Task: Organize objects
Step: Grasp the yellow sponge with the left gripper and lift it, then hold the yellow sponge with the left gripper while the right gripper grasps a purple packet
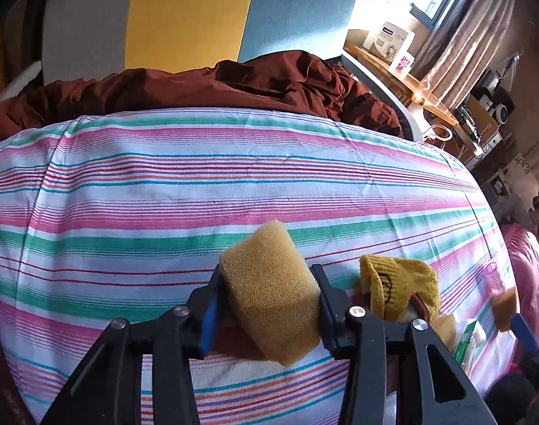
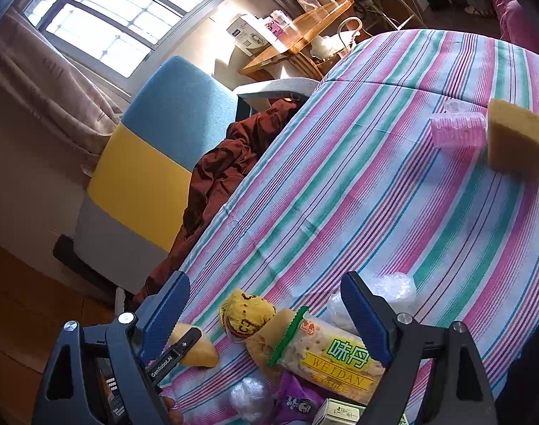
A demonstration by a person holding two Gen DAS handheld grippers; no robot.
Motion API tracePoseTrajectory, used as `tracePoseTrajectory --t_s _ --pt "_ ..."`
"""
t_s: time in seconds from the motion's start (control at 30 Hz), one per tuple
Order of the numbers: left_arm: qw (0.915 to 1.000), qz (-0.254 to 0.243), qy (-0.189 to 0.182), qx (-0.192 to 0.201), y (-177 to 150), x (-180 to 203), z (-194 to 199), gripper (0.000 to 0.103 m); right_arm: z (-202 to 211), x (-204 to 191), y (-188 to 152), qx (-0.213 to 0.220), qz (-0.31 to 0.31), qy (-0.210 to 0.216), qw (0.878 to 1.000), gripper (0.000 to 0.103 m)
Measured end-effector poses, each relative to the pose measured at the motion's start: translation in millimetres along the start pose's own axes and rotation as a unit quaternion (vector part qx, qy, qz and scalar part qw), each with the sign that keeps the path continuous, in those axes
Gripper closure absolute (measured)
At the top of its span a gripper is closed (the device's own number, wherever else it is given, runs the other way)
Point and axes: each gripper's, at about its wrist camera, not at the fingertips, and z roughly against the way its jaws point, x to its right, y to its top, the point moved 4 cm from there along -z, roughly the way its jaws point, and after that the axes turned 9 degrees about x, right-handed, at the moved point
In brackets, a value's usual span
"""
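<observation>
My left gripper (image 1: 267, 304) is shut on a yellow sponge block (image 1: 269, 290); both pads press its sides just above the striped bedsheet (image 1: 198, 184). A yellow sock (image 1: 400, 283) lies right beside it. In the right wrist view, my right gripper (image 2: 267, 318) stands open over a small pile: the yellow sock (image 2: 248, 313), a cracker packet (image 2: 333, 350) and the held sponge (image 2: 202, 352) at the left. A second sponge (image 2: 517, 138) and a pink hair roller (image 2: 457, 131) lie farther off on the sheet.
A brown garment (image 1: 234, 85) is bunched at the sheet's far edge, against a blue, yellow and grey cushion (image 1: 187, 14). A wooden side table (image 2: 297, 39) with a box stands under the window. Clear plastic wraps (image 2: 393, 288) and small packets lie near the pile.
</observation>
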Motion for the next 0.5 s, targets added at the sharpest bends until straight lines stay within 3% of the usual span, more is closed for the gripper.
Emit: tracePoseTrajectory --t_s 0.23,0.5 --pt "0.9994 -0.031 -0.011 0.014 -32.3 -7.3 55.8 0.061 -4.6 0.3 -2.9 -0.009 0.014 -0.016 1.000 0.014" --pt "0.9964 -0.075 -0.038 -0.008 -95.2 -11.3 118.6 0.062 -11.5 -6.4 -14.0 -0.041 0.042 -0.019 0.998 0.014"
